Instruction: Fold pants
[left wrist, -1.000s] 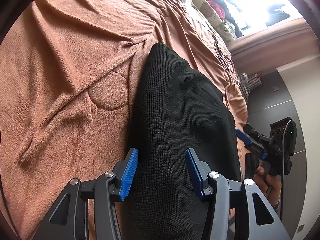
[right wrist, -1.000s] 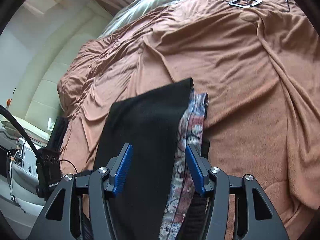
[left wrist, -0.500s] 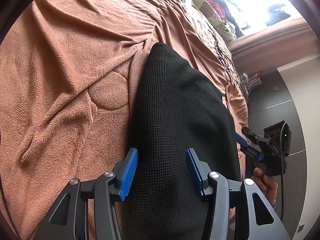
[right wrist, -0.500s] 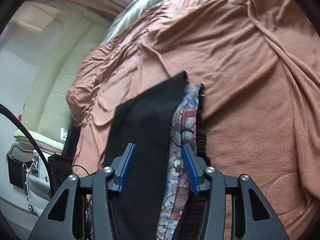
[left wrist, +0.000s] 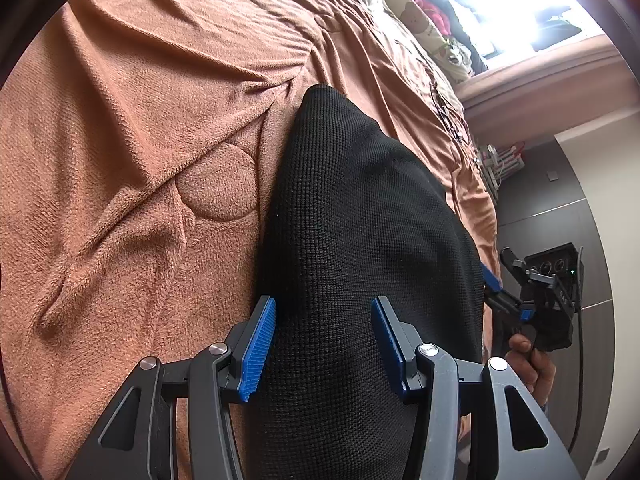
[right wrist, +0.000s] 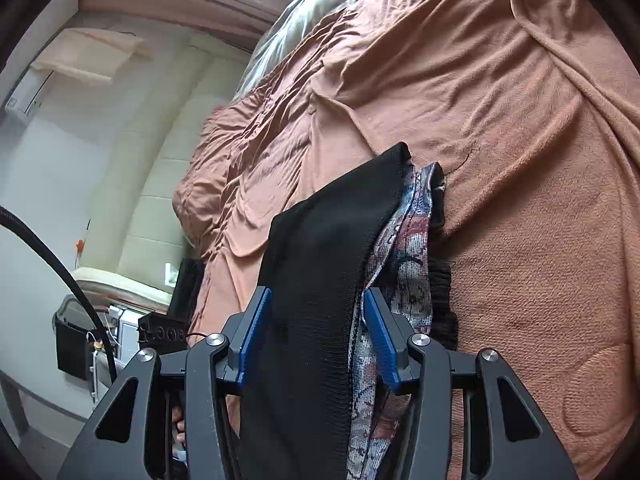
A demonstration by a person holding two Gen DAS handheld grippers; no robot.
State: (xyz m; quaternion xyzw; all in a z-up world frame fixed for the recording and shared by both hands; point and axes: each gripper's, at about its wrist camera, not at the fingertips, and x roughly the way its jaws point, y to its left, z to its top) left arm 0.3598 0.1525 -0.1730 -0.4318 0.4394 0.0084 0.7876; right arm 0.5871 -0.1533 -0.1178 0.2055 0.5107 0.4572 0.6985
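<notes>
Pants [left wrist: 360,264] of black knit, folded into a long strip, stretched out ahead of the left gripper [left wrist: 324,344] on a brown blanket [left wrist: 132,184] that covers the bed. Left gripper: blue pads spread with a wide gap, black cloth bulging up between them – the left pad just at the strip's edge; whether either pad presses the cloth, cannot tell. Beyond the strip's right edge, the right gripper [left wrist: 496,288] in a hand [left wrist: 528,364], its tips right at the cloth. From the right wrist view, the same black strip [right wrist: 320,280] running forward between the right gripper [right wrist: 316,344] pads, a patterned lining [right wrist: 404,280] showing just beside the right pad. Pads half apart, the black layer filling most of the gap – a firm pinch cannot be told. Far ahead of the right gripper, blanket wrinkles and a pale padded wall [right wrist: 160,152] off to the left.
</notes>
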